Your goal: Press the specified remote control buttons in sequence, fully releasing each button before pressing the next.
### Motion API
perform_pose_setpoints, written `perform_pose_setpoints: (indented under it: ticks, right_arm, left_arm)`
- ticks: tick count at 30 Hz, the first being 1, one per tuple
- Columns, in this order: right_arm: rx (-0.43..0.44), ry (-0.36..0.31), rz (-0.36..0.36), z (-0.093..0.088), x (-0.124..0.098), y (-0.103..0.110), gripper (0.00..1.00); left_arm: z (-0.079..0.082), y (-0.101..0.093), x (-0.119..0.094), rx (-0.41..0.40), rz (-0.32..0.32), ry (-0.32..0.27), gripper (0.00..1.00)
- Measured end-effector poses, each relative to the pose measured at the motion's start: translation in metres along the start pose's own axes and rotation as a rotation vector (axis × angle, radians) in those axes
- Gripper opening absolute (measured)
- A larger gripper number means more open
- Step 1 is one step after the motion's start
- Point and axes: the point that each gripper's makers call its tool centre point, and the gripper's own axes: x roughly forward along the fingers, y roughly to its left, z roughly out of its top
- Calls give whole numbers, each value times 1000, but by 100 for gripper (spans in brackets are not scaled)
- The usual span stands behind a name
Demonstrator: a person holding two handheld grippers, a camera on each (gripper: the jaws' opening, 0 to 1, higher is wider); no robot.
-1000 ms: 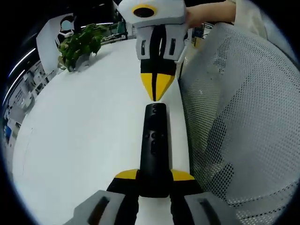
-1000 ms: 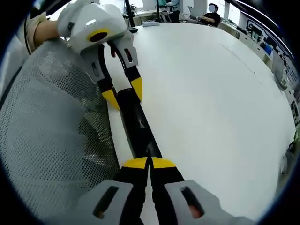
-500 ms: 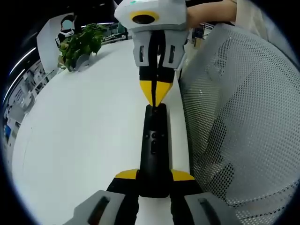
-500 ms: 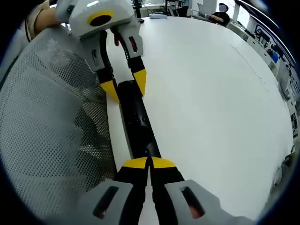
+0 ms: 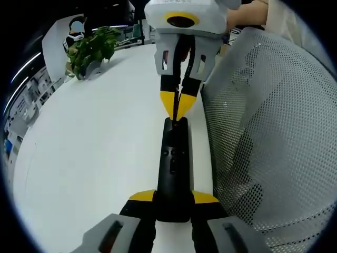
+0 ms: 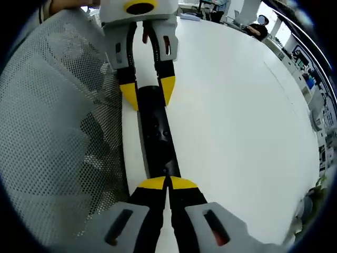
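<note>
Slim black plastic remote control | we judge it light, rigid, slick | left gripper clamps its near end; keep hold there | right gripper, tips together, presses far end

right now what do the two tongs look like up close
Both match: the left tongs and right tongs have a white housing with a yellow-ringed black disc, grey panels with dark slots, black jaws and pointed yellow tips. A pale sleeve shows behind the right one.
</note>
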Motion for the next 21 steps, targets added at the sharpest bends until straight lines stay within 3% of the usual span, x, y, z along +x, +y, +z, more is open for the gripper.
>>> perform_pose_setpoints:
  ticks: [5,14,21]
  right_arm:
    - [145,-79,0,-1,-1,-2,0]
    - [142,-67,17,1,-3,0,0]
    - [133,-95,23,11,-4,1,0]
  left_arm:
    - [0,0,0,1,-2,-3,24]
    - [0,0,-1,-8,-6,-18,24]
    - [0,0,-1,-5,-8,-20,24]
